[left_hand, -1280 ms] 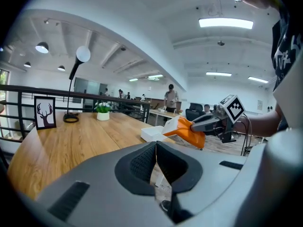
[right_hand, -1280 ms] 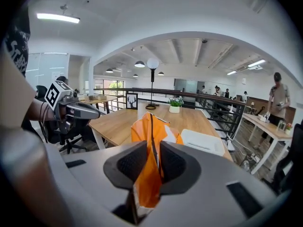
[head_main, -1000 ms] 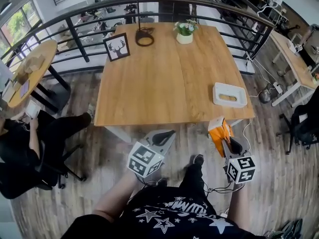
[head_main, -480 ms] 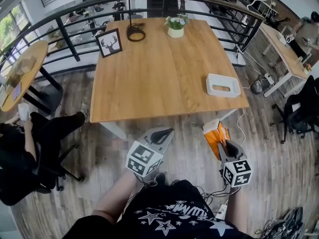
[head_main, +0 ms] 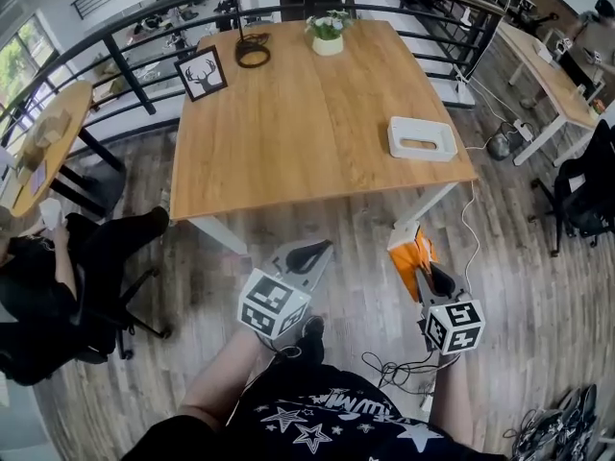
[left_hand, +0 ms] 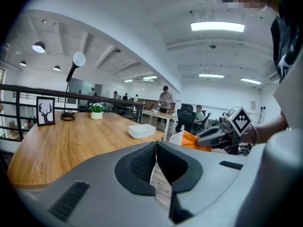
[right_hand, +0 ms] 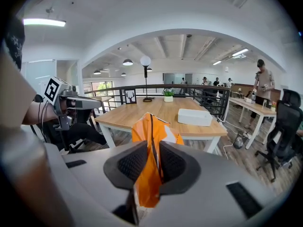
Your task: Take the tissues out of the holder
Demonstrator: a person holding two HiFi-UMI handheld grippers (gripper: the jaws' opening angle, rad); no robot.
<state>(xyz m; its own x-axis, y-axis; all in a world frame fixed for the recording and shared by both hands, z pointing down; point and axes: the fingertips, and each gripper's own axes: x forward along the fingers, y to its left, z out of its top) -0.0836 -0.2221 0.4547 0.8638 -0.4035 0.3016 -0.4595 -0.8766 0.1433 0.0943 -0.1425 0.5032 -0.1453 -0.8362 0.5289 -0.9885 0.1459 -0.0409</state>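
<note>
Wooden table [head_main: 288,113]: white holder [head_main: 422,138] flat, long axis along near edge.

no readable text; square markers on the left cube [head_main: 274,303] and right cube [head_main: 452,325], illegible lettering on the black shirt [head_main: 327,421]

I'm in an open-plan office, big square light-wood table [head_main: 288,133], black metal railing [head_main: 119,61], black swivel chairs [right_hand: 279,138], white desks [right_hand: 251,105] with people at them, long ceiling light panels [left_hand: 218,26].
</note>
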